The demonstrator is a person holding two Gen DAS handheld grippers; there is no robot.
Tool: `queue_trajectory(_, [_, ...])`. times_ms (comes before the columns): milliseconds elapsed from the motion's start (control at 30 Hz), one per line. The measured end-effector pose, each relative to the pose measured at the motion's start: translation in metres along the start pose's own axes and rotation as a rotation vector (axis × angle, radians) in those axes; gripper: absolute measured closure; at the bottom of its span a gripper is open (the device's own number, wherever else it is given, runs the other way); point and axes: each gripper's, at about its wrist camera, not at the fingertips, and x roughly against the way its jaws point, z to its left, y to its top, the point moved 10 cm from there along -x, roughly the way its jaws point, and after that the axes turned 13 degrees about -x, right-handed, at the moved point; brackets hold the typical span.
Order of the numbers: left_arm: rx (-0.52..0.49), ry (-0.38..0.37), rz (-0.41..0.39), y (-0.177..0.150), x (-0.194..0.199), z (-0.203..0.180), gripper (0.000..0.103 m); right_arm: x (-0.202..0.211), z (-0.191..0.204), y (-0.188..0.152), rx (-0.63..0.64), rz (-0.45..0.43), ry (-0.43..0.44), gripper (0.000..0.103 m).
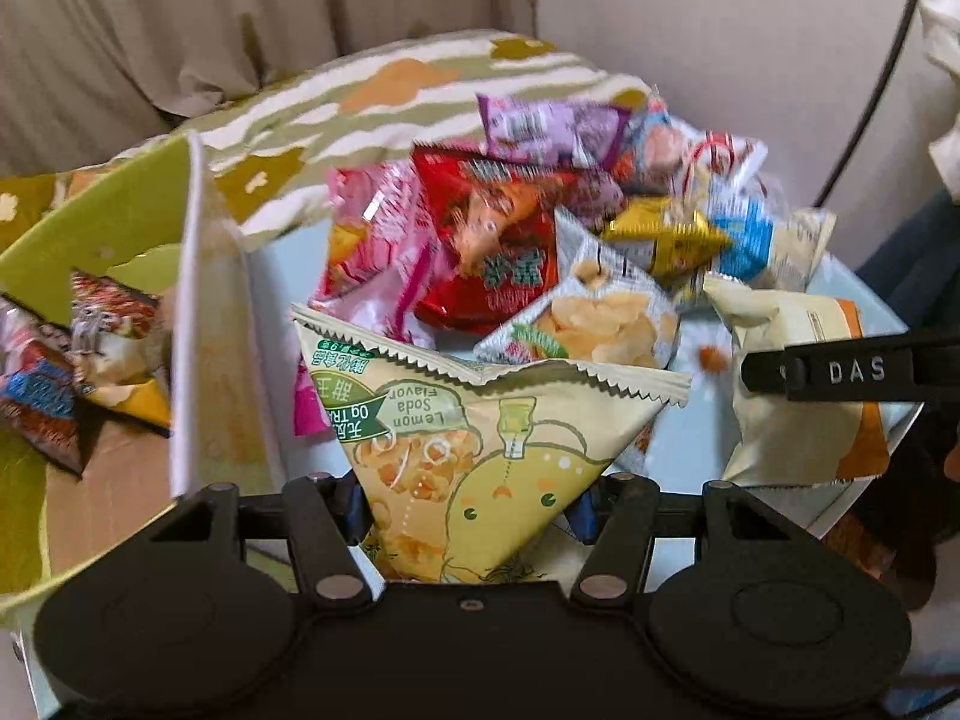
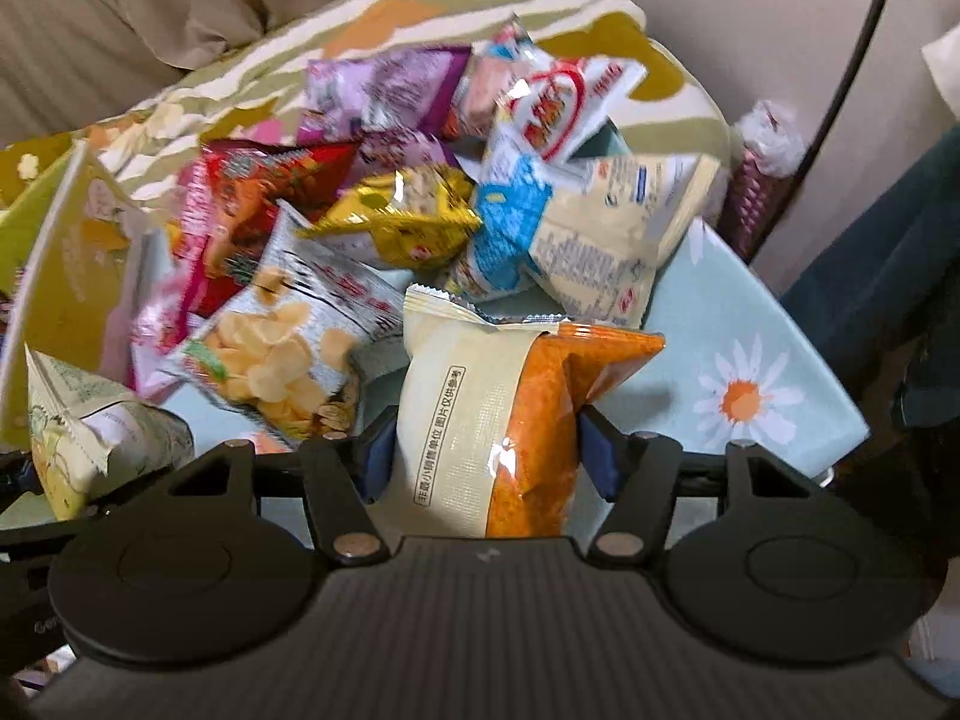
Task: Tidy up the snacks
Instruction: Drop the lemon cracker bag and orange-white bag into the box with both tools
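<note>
My left gripper is shut on a pale yellow lemon-soda snack bag, lifted in front of the snack pile. That bag also shows at the lower left of the right wrist view. My right gripper is shut on a cream and orange snack bag, its blue pads pressing both sides. In the left wrist view this bag hangs at the right, with a black finger of the right gripper across it. Several loose packets lie heaped behind both bags.
A green box with a white flap stands at the left and holds a few packets. The snacks lie on a light blue daisy cloth. Behind are a patterned pillow and a beige sofa. A person's dark trouser leg is at the right.
</note>
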Motion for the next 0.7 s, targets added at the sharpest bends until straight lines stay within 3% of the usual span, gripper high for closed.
queue_trajectory(267, [0.172, 0.126, -0.089, 0.011, 0.061, 0.03, 0.04, 0.05, 0.043, 0.026, 0.165, -0.073, 0.136, 0.027])
queue_trajectory(533, [0.342, 0.296, -0.15, 0.012, 0.12, 0.098, 0.04, 0.092, 0.134, 0.044, 0.369, -0.107, 0.342, 0.027])
queue_trajectory(700, [0.392, 0.374, -0.154, 0.002, 0.138, 0.152, 0.04, 0.102, 0.197, 0.041, 0.432, -0.106, 0.435, 0.027])
